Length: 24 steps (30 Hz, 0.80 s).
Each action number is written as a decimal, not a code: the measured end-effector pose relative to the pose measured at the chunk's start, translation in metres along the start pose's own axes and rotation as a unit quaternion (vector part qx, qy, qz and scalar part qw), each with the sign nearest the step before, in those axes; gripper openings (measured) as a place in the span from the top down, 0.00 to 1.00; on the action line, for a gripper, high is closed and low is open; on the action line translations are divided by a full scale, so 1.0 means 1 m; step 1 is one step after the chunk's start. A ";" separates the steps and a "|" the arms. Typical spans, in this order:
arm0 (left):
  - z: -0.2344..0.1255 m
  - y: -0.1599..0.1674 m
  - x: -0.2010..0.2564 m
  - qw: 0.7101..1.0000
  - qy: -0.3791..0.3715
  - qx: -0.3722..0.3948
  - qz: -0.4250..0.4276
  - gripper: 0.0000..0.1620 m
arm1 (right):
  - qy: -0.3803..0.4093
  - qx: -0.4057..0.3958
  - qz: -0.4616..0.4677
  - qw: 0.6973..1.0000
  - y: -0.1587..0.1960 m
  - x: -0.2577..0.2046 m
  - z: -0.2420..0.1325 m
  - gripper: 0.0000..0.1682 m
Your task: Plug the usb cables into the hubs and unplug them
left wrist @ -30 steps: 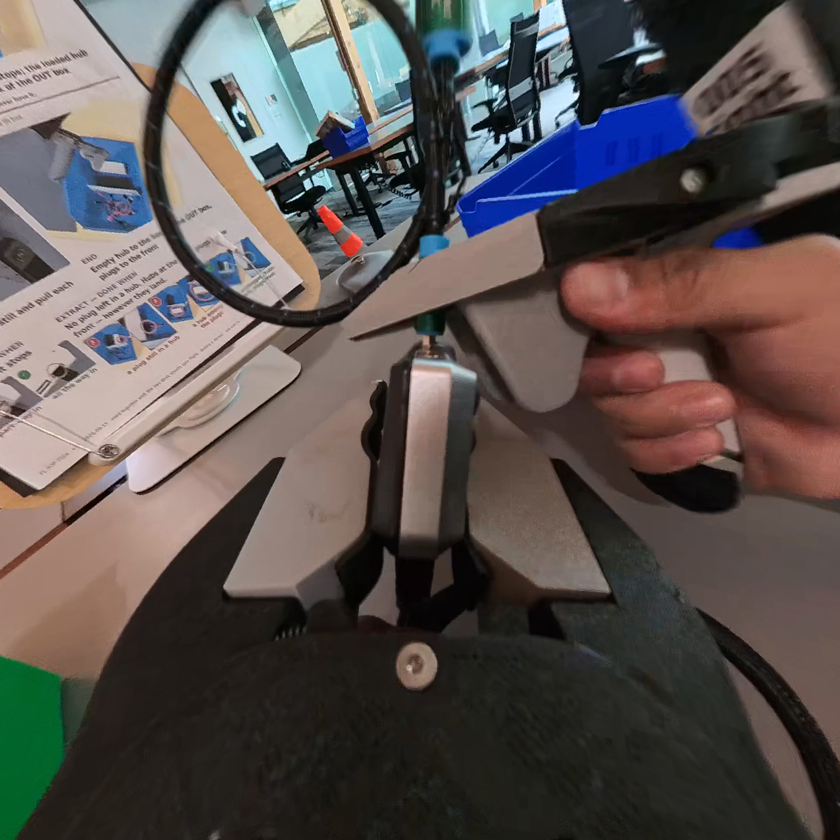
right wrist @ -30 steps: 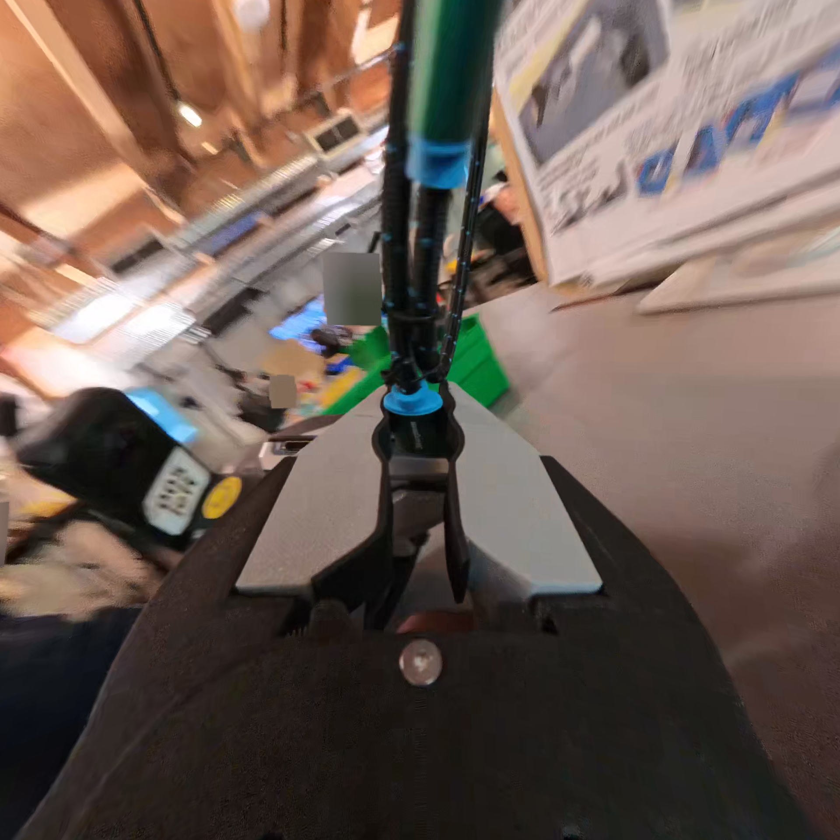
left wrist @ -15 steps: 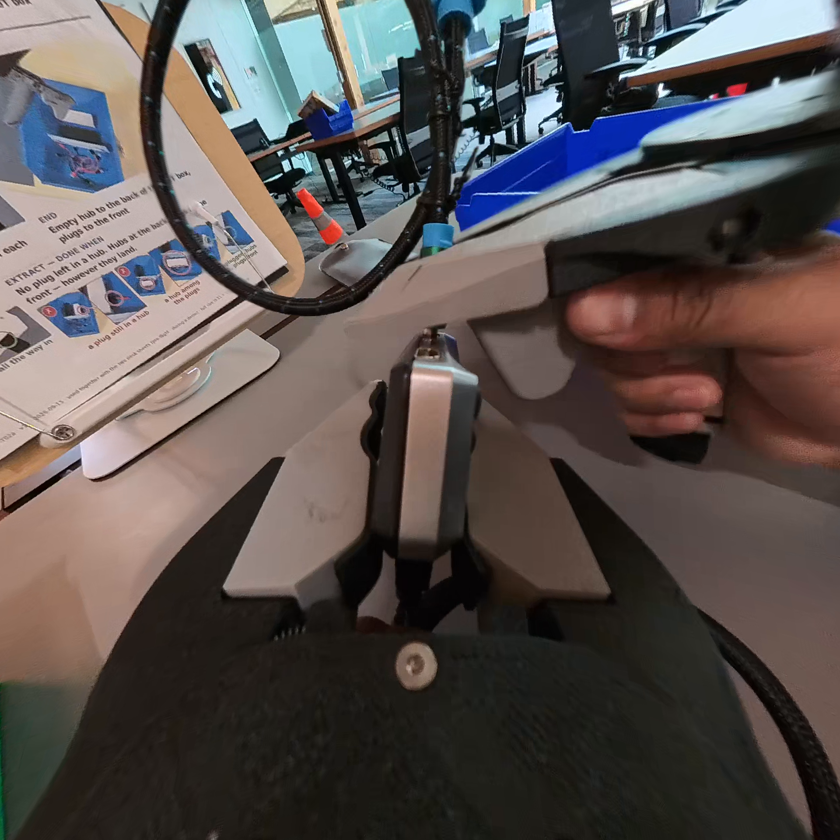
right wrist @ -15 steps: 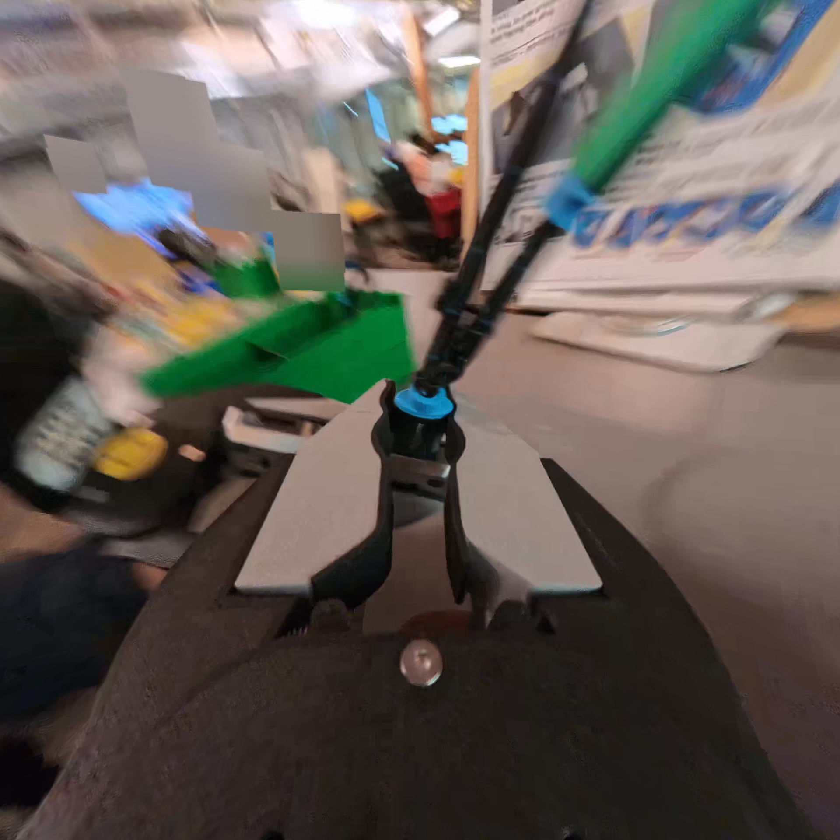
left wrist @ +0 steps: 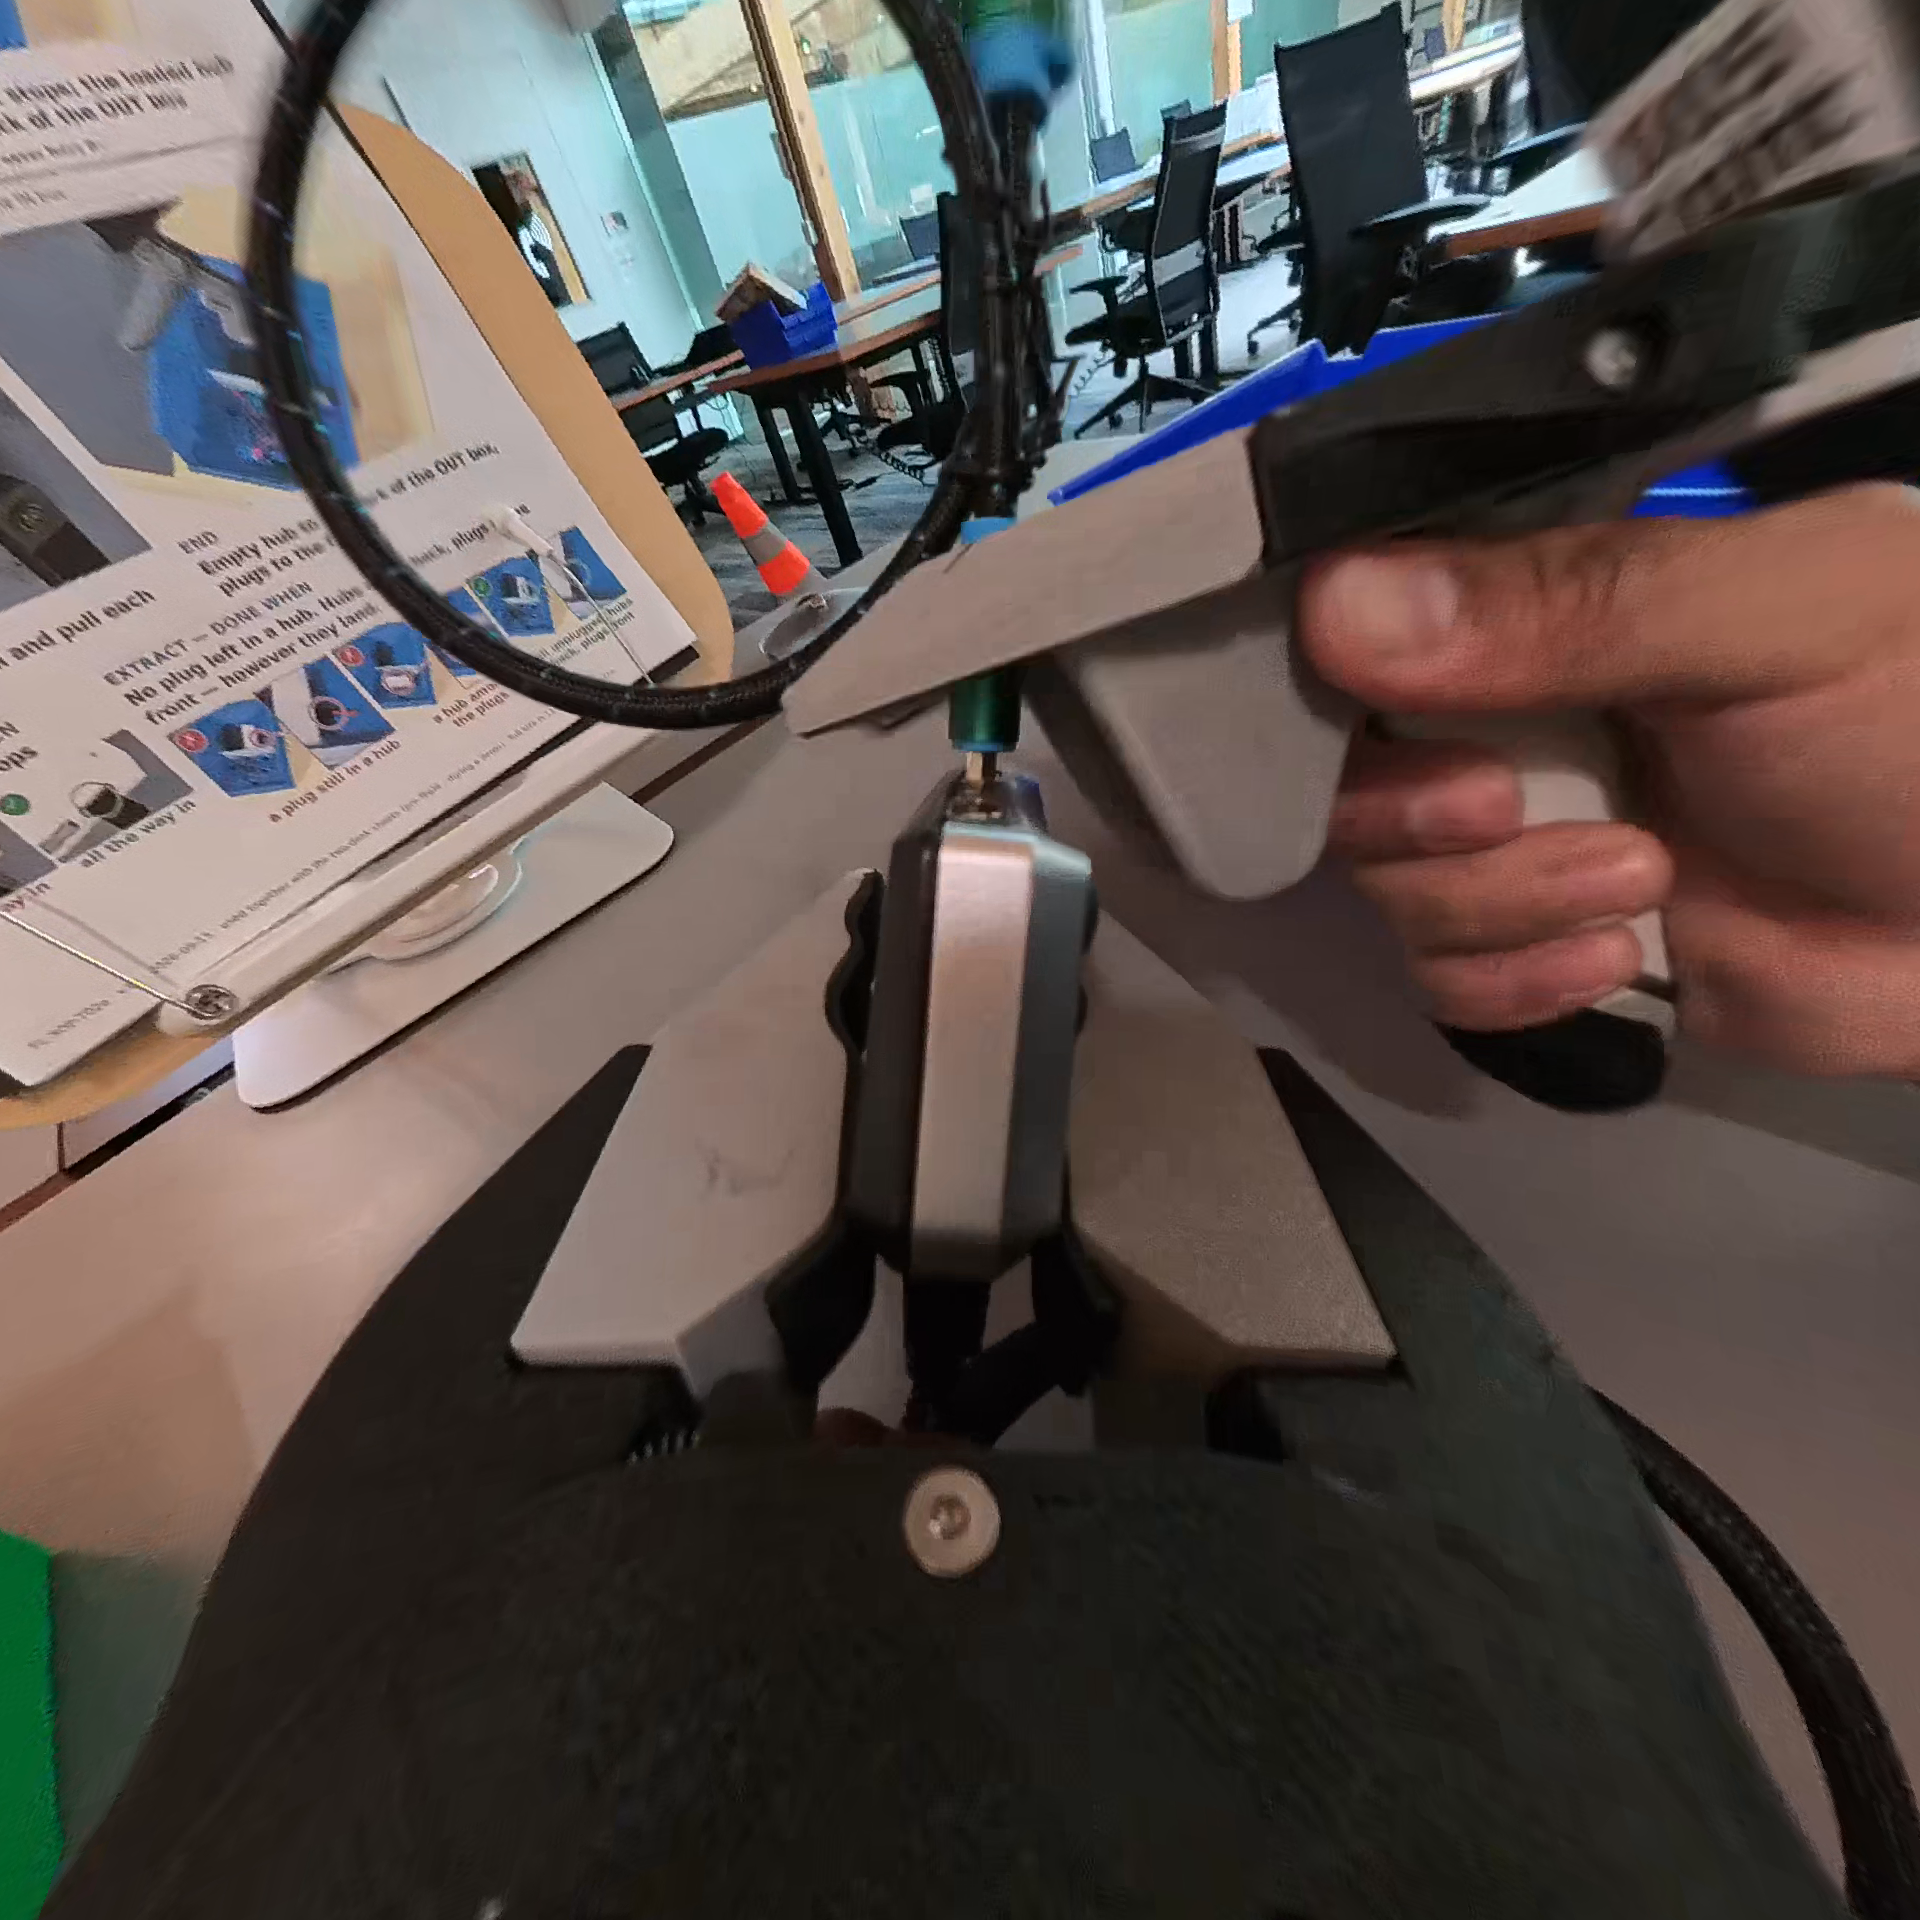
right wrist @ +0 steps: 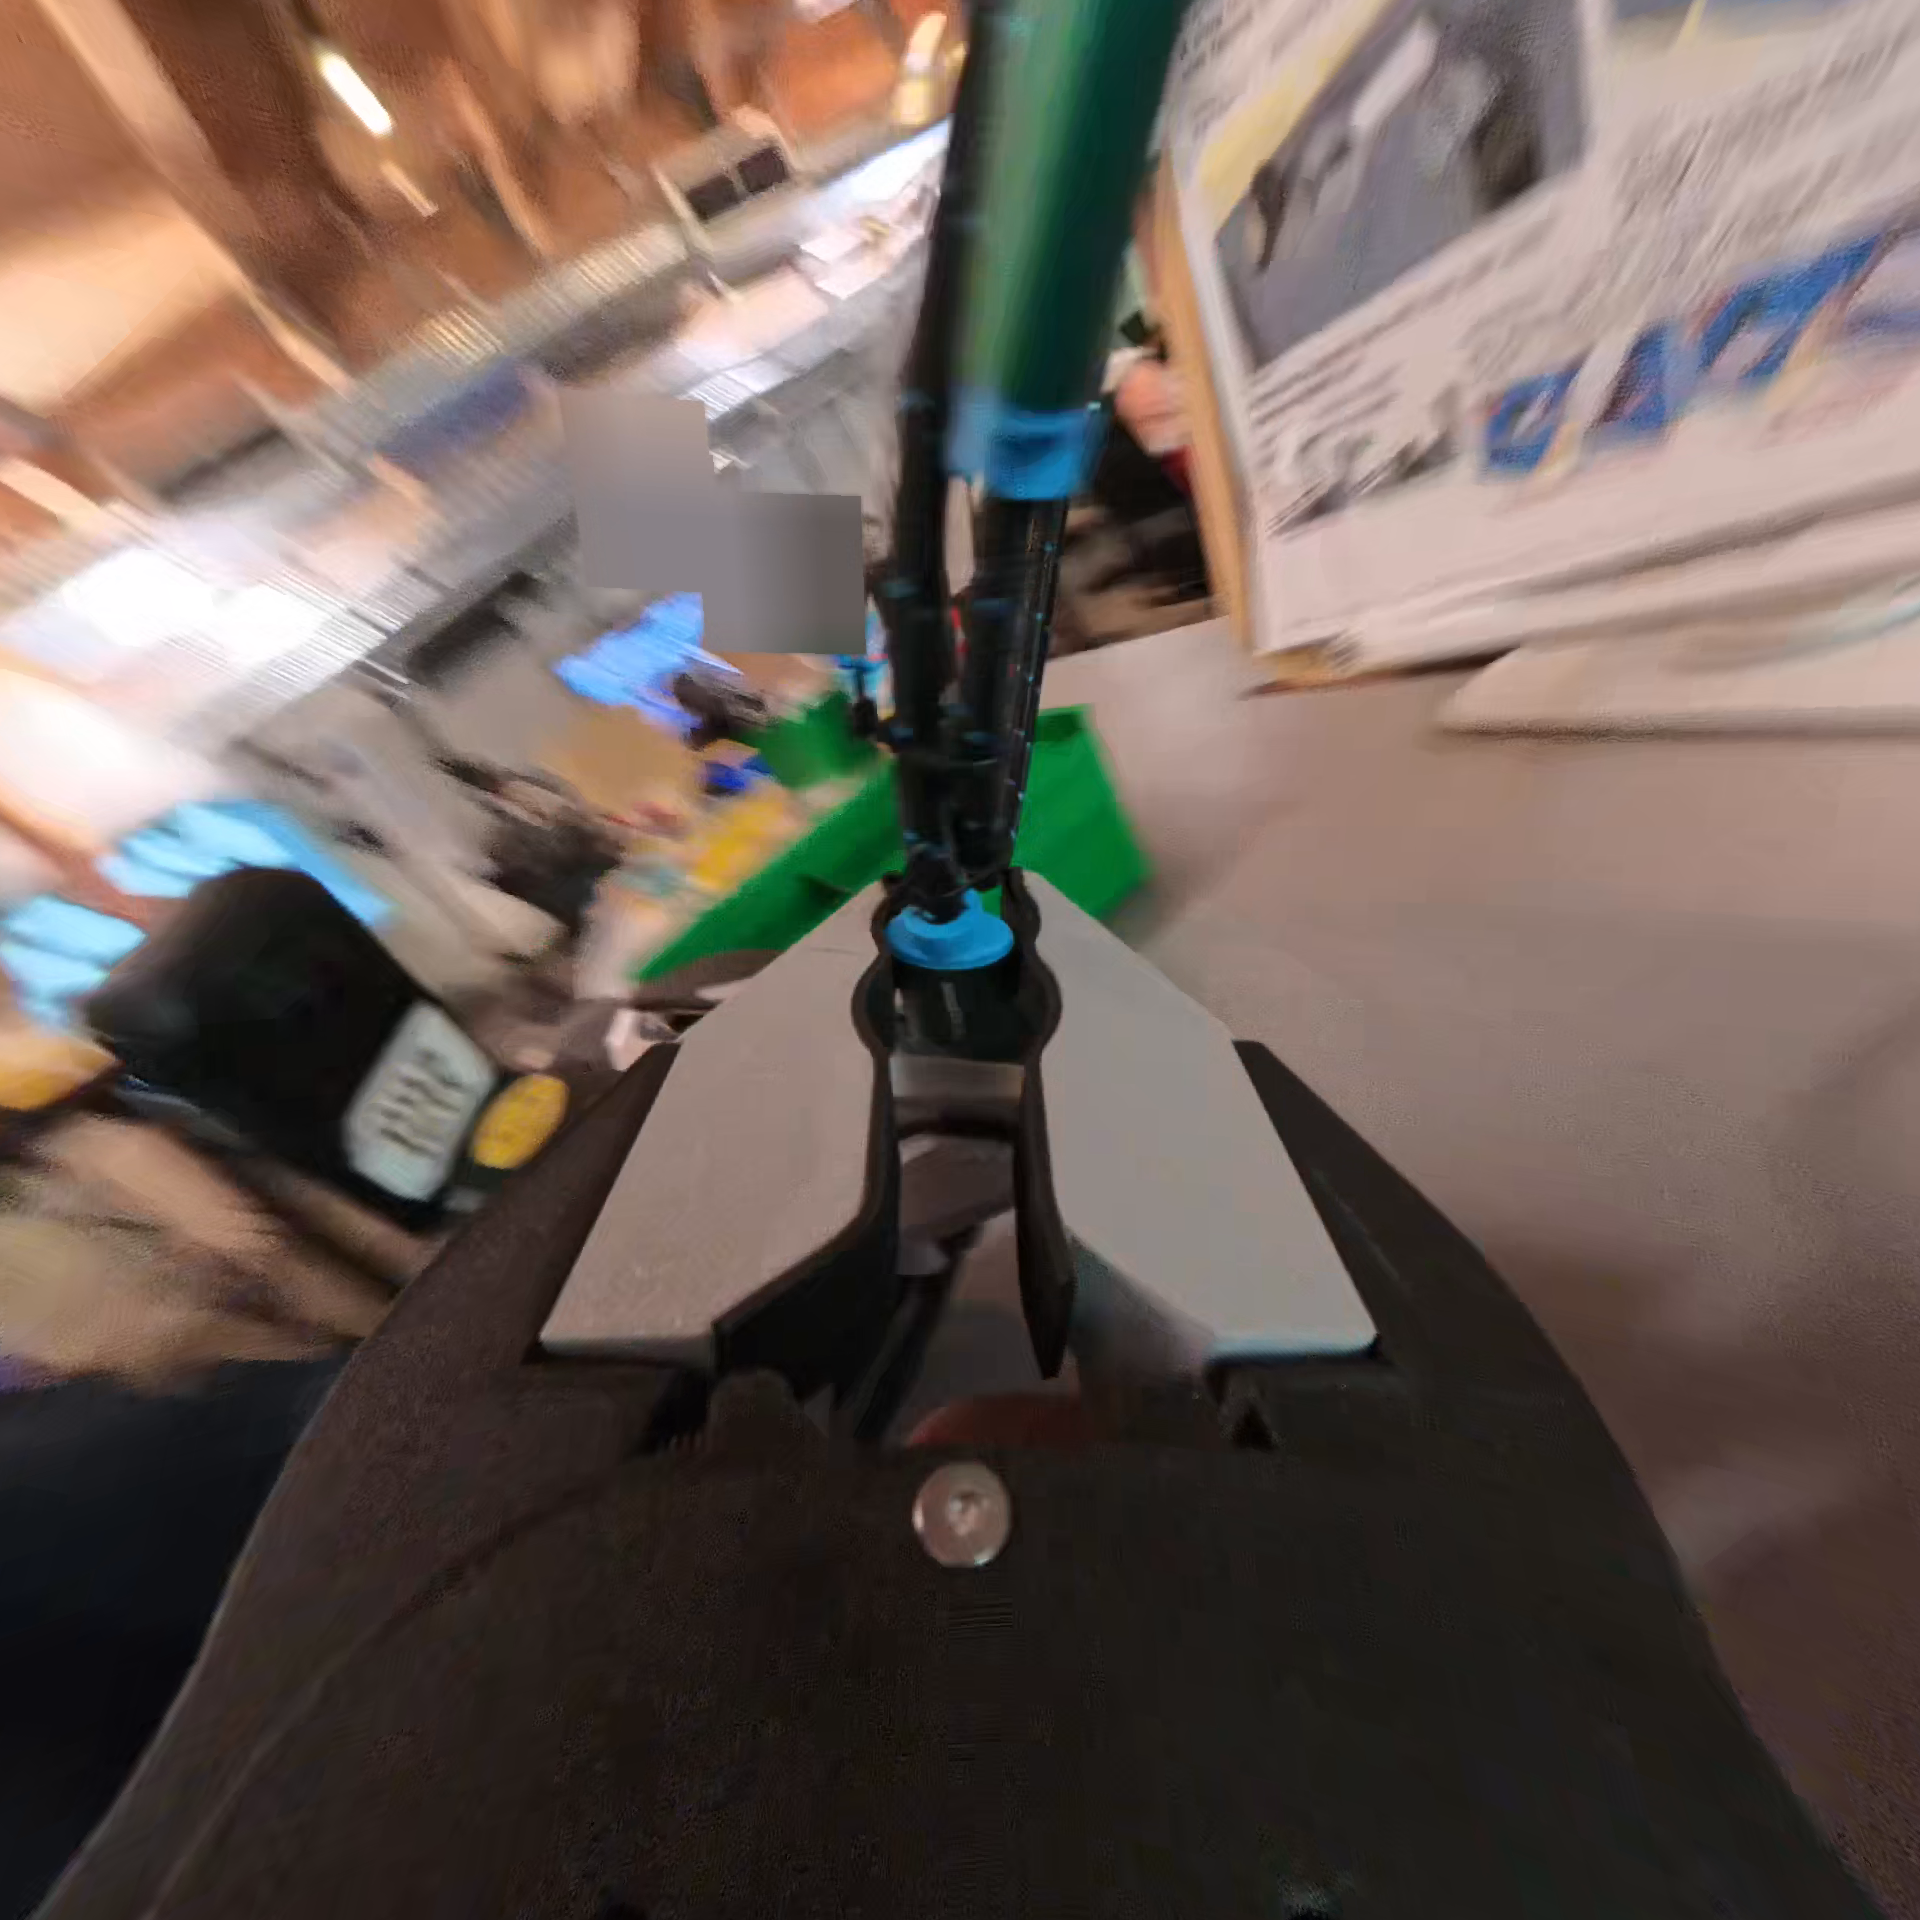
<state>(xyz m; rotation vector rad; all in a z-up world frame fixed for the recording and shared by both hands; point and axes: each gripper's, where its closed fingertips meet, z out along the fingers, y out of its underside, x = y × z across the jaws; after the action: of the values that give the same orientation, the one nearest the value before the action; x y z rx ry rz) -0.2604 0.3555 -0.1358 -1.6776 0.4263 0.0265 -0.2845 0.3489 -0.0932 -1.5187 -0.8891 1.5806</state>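
Observation:
In the left wrist view my left gripper is shut on a grey metal hub, held edge-on and upright above the table. A green plug stands on the hub's top end, and its short metal tip meets the hub. My right gripper, held by a hand, comes in from the right, and its grey fingers are clamped on that plug. In the right wrist view my right gripper is shut on the plug just below its blue collar. The black braided cable rises from it to a second green connector.
An instruction sheet on a stand is at the left on the grey table. A blue bin is behind the right gripper. A green bin shows in the blurred right wrist view. The cable loops in front of the sheet. My hands' fingertips stand some 5 centimeters from each other.
The right gripper tilted over half a second ago and has swung back, so the plug's green body and metal tip show above the hub again. The left gripper keeps hold of the hub.

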 end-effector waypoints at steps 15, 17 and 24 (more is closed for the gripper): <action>-0.003 -0.005 -0.004 1.000 -0.013 0.008 0.008 0.83 | -0.058 0.011 0.088 0.994 -0.007 -0.006 0.003 0.91; -0.001 0.000 -0.003 1.000 -0.012 -0.005 0.015 0.83 | -0.103 0.017 0.190 0.976 -0.001 0.000 0.003 0.90; -0.001 -0.001 -0.002 1.000 0.004 0.009 -0.010 0.83 | 0.179 -0.051 -0.270 0.945 -0.009 0.006 -0.002 0.89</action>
<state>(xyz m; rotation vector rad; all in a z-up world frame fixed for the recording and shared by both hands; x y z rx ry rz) -0.2619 0.3548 -0.1342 -1.6637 0.4153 0.0019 -0.2816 0.3583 -0.0882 -1.4105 -1.0697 0.8456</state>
